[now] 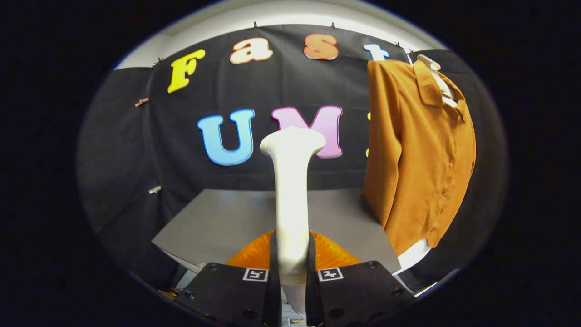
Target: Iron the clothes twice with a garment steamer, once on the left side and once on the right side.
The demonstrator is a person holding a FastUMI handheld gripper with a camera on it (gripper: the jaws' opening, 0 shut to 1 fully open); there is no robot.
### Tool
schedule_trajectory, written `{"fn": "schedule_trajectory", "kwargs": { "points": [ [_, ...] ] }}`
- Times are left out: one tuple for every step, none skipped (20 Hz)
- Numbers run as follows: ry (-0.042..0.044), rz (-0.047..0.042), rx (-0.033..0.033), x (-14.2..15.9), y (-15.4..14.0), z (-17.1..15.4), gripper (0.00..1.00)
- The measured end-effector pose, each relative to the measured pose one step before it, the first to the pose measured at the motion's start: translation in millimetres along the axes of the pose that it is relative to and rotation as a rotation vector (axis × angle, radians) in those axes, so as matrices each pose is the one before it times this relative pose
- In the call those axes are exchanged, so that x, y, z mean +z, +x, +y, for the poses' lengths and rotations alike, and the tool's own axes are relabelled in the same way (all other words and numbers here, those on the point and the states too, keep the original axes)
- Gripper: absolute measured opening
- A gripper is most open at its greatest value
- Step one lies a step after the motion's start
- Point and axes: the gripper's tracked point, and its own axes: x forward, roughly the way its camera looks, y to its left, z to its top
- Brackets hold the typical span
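A white garment steamer (291, 190) stands upright between my fingers, its flared head up in front of the booth wall. My gripper (292, 268) is shut on its handle, both fingers pressing its sides. An orange-brown button-up shirt (417, 154) hangs on a white hanger (431, 63) to the right of the steamer and further off, its collar at the top and its button row facing me. The steamer head is apart from the shirt, well to its left.
A grey table top (218, 227) lies beyond the fingers, under and behind the steamer. The shirt's lower hem hangs over the table's right corner. Black cloth closes the booth behind and to the left.
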Motion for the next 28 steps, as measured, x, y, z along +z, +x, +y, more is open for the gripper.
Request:
{"fn": "schedule_trajectory", "kwargs": {
  "points": [
    [-0.00836,-0.05024,0.00725,12.2,-9.69,-3.57,0.24],
    [-0.00309,-0.04257,0.00446,10.1,-7.86,-4.65,0.24],
    [0.00072,-0.04061,0.00071,10.44,-8.93,-6.46,0.24],
    [-0.00146,-0.03742,-0.00388,9.24,-7.14,-7.57,0.24],
    [-0.00395,-0.03828,-0.00824,8.28,-5.45,-8.51,0.24],
    [-0.00662,-0.03409,-0.01324,7.56,-5.12,-10.08,0.24],
    [-0.00626,-0.02721,-0.01939,5.52,-4.26,-12.92,0.24],
    [-0.00197,-0.01726,-0.02231,3.71,-3.69,-13.37,0.24],
    [0.00438,-0.01663,-0.01941,2.95,-2.1,-12.97,0.24],
    [0.00447,-0.01098,-0.01327,2.26,-1.05,-11.58,0.24],
    [0.00147,-0.00869,-0.00881,0.78,0.9,-11.0,0.24],
    [-0.00065,-0.00884,-0.00897,-0.03,0.27,-11.34,0.24],
    [-0.00007,-0.0062,-0.01065,-2.02,-2.56,-13.38,0.24],
    [0.00182,-0.00763,-0.01237,-1.6,-0.31,-12.76,0.24],
    [-0.00194,-0.00273,-0.01413,-3.44,1.9,-12.07,0.24],
    [-0.00267,0.00565,-0.01279,-4.58,2.8,-10.98,0.24],
    [-0.0029,0.00768,-0.01618,-6.44,3.39,-10.85,0.24],
    [-0.00204,0.00976,-0.01629,-6.65,3.18,-9.88,0.24],
    [0.0046,0.00649,-0.01679,-5.34,4.3,-8.97,0.24],
    [0.00469,0.00449,-0.01342,-6.08,3.53,-7.54,0.24],
    [0.00378,0.0052,-0.00748,-6.55,3.73,-6.24,0.24],
    [0.00361,0.00418,-0.00333,-5.39,4.29,-5.07,0.24],
    [0.00112,0.00343,-0.00407,-5.58,4.89,-4.85,0.24],
    [0.0018,0.00349,-0.00483,-5.45,5.01,-5.32,0.24],
    [0.00236,0.00294,-0.00282,-4.21,3.86,-3.39,0.24],
    [0.00403,0.00613,-0.00406,-6.15,2.85,-4.75,0.24],
    [0.00623,0.01066,-0.00588,-7.19,3.18,-5.06,0.24],
    [0.00799,0.01079,-0.00579,-7.64,2.99,-4.88,0.24]
  ]
}}
